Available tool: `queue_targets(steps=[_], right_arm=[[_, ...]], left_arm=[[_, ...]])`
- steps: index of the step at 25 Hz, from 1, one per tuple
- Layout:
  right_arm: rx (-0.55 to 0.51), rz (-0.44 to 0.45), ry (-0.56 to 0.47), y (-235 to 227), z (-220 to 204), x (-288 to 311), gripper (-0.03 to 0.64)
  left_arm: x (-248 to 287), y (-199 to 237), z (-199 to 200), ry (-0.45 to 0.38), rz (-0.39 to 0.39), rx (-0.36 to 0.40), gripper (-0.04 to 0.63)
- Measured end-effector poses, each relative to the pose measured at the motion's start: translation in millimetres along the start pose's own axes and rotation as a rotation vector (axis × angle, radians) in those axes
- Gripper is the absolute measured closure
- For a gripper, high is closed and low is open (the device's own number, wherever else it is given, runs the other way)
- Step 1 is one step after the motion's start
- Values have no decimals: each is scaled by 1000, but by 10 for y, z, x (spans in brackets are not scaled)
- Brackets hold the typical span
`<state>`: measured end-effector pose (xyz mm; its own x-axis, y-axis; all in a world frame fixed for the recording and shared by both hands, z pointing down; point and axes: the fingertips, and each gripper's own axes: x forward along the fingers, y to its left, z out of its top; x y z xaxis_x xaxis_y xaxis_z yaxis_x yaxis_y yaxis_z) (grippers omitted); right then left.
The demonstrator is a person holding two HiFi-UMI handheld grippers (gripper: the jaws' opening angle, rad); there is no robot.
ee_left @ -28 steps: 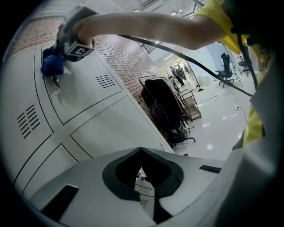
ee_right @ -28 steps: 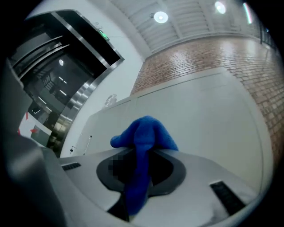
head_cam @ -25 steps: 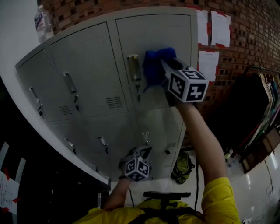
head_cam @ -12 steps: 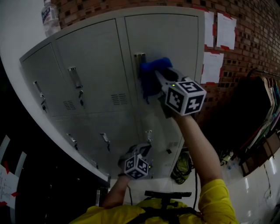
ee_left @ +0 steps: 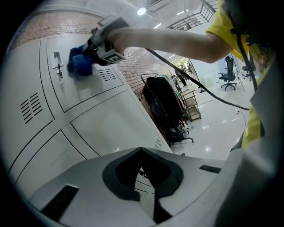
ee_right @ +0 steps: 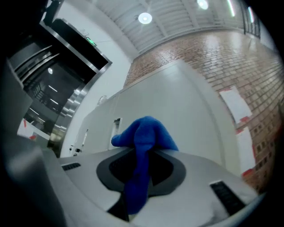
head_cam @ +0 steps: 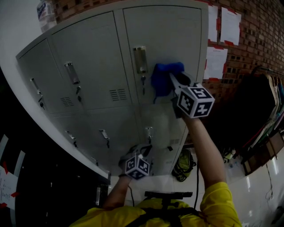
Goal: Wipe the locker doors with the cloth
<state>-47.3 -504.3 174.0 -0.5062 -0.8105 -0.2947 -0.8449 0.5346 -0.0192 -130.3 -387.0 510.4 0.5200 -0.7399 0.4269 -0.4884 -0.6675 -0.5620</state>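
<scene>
A blue cloth (head_cam: 165,79) is pressed against the upper right grey locker door (head_cam: 168,35), just right of and below its handle (head_cam: 140,59). My right gripper (head_cam: 174,80) is shut on the cloth. In the right gripper view the cloth (ee_right: 144,137) bunches between the jaws and hangs down past them. My left gripper (head_cam: 144,151) hangs low in front of the lower locker doors, shut with nothing in it. The left gripper view looks up along the doors to the cloth (ee_left: 80,65) and the raised right arm (ee_left: 177,42).
A water bottle (head_cam: 44,9) stands on top of the lockers. Papers (head_cam: 230,25) are taped to the brick wall at the right. A clothes rack with hangers (head_cam: 266,106) stands further right. A yellow-green bundle (head_cam: 185,165) lies on the floor below the lockers.
The right gripper swept the cloth left over the door handle, then back right and slightly lower on the same door. The left gripper has stayed low.
</scene>
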Motion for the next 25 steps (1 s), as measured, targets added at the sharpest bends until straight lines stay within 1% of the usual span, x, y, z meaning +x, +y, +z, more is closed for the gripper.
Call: queue_targets(steps=[4,5,6,7,8,9,11,13,15,16,18,20,22,23,25], right_arm=[[24,-209,-13,-994,21,-588,545],[34,-246,-19,-1173,24,-703,545],[46,-263,-26,-1268,25,-772,545],[57,-251,-33,-1254,19,-787,545],[58,-212,-34,-1122,-4,-748,545],[46,-153,-27,-890,-53,-664,545],[4,-17,19,-258,-269,-413,545],[-5,104,96,365,-632,-111,545],[38,161,148,761,-961,160,545],[65,177,151,886,-1053,255,545],[98,213,140,1044,-1103,349,545],[105,221,139,1012,-1063,340,545],[119,179,124,729,-951,209,545],[124,137,110,500,-886,89,545],[129,16,83,-103,-787,-244,545]], left_arm=[[40,-18,26,-8,-3,3,597],[55,-23,24,-7,-4,8,597],[69,-26,19,-3,-6,12,597],[75,-27,17,0,-8,14,597],[72,-25,20,3,-10,13,597],[63,-20,24,5,-9,10,597],[42,-4,29,4,0,-7,597],[9,5,19,12,6,-19,597],[-22,-4,-23,23,8,-22,597],[-41,-11,-49,27,10,-23,597],[-83,-18,-91,32,16,-30,597],[-96,-33,-112,40,13,-38,597],[-90,-47,-108,36,12,-39,597],[-93,-49,-102,31,15,-39,597],[-108,-35,-109,29,22,-37,597]])
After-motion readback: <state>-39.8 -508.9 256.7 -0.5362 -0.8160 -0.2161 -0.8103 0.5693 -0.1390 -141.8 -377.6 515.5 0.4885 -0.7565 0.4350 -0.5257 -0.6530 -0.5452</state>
